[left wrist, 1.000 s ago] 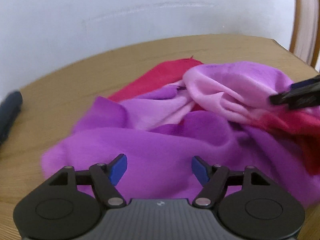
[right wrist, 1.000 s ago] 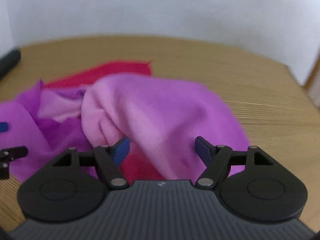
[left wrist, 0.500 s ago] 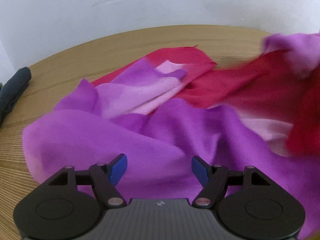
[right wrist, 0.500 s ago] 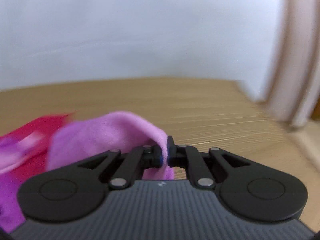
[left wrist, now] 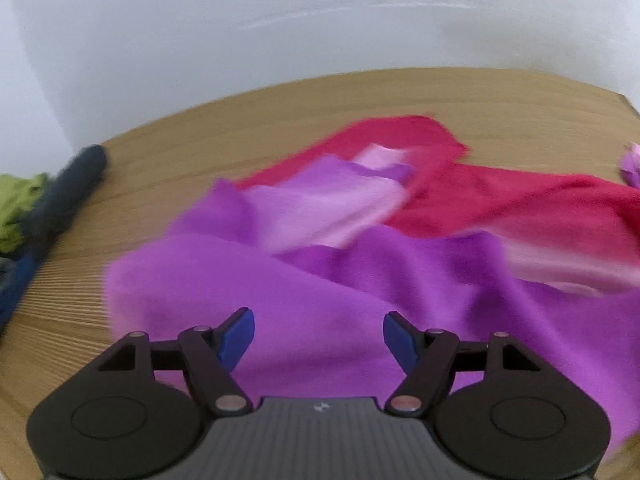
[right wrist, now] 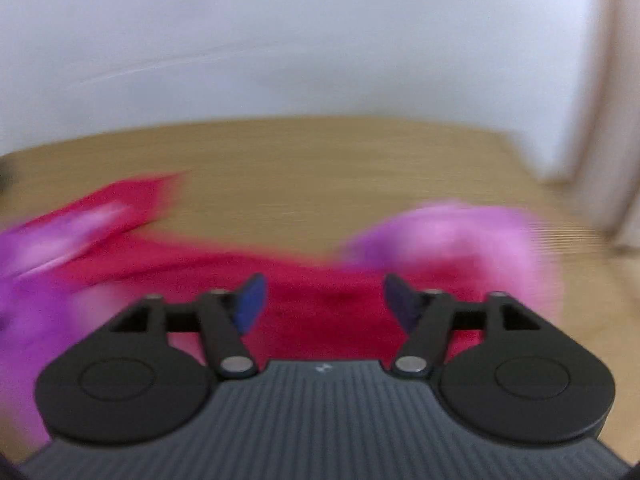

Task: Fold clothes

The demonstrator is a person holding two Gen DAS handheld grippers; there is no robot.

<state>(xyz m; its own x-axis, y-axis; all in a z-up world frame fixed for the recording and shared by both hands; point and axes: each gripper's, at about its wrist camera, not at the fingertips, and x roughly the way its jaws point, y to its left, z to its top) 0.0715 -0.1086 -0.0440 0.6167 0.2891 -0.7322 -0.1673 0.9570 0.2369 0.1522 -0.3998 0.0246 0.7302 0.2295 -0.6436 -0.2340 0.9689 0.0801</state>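
Your left gripper [left wrist: 319, 334] and right gripper [right wrist: 322, 300] are both gaping wide, gripping nothing, hovering over the purple-and-red garment [left wrist: 320, 280] sprawling on the table [left wrist: 180, 152]. Only your left view is catching dark [left wrist: 60, 196] and green clothes [left wrist: 16, 204] far left.

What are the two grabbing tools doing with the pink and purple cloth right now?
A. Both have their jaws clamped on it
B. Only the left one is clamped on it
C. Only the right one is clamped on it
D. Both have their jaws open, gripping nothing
D: the left gripper and the right gripper both show jaws spread apart, with the cloth lying loose on the wooden table.
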